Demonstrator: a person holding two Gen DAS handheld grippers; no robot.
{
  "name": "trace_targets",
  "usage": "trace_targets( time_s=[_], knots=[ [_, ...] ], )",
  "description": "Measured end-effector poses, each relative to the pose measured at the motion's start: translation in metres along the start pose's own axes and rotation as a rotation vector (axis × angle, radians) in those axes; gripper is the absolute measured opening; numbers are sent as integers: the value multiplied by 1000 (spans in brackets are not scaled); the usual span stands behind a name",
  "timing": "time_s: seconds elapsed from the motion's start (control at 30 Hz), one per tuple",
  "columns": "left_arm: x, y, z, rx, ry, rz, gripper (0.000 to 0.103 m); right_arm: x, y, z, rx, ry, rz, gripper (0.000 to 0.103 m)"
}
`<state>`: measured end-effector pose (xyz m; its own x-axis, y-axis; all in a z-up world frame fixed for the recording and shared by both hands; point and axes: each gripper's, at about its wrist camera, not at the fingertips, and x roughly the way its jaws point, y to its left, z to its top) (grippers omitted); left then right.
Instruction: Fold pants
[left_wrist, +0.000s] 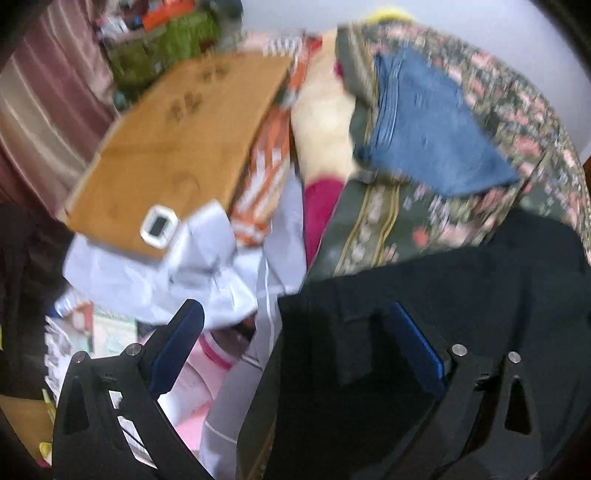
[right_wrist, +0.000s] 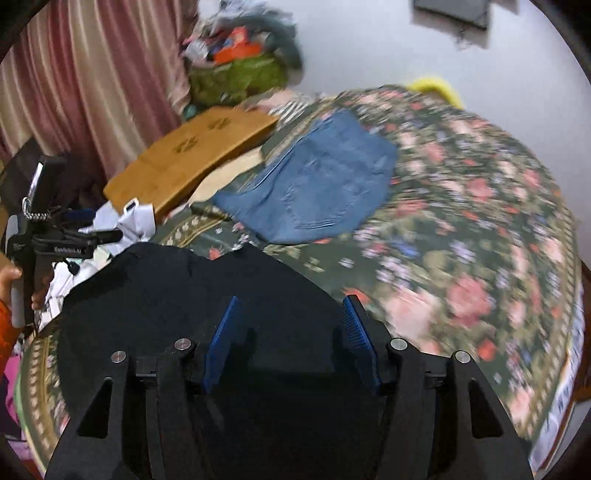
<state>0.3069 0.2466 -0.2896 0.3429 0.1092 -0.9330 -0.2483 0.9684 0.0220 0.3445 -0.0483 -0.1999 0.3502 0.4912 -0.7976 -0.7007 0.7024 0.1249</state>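
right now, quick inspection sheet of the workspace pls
surface: floral bedspread, patterned, mostly bare on the right side.
job's things: black pants spread under both grippers; folded blue jeans lying apart, further back.
clutter: brown cardboard box, white crumpled fabric, green bag stuffed with items.
grippers: left gripper open, nothing between the pads; right gripper open above the black pants.
cables: nothing seen.
surroundings: pink curtain, pale wall; frames blurred.
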Motion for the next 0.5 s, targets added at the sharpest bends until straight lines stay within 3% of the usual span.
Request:
trace_targets(
  time_s=[0.13, 0.2, 0.27, 0.3, 0.33, 0.4, 0.43, 0.5],
  knots=[
    [22, -4, -9, 22, 78, -90, 101, 42, 9, 26, -35, 71, 58, 54],
    [23, -10, -14, 49, 86, -163, 87, 60, 14, 33, -41, 116, 80, 54],
    [21, -17, -17, 74, 83, -216, 59, 82, 14, 38, -37, 181, 102, 54],
    [19, -20, -19, 72, 85, -252, 51, 94, 14, 39, -30, 217, 105, 51],
    [19, -20, -18, 71, 89, -266, 42, 104, 14, 39, -24, 244, 116, 38],
    [15, -23, -18, 87, 66, -224, 29, 111, 16, 41, -35, 253, 113, 18],
    [13, -24, -18, 105, 52, -196, 22, 111, 15, 42, -30, 250, 122, 16],
    [10, -25, -20, 131, 30, -157, 18, 109, 13, 42, -25, 233, 118, 11]
  ],
)
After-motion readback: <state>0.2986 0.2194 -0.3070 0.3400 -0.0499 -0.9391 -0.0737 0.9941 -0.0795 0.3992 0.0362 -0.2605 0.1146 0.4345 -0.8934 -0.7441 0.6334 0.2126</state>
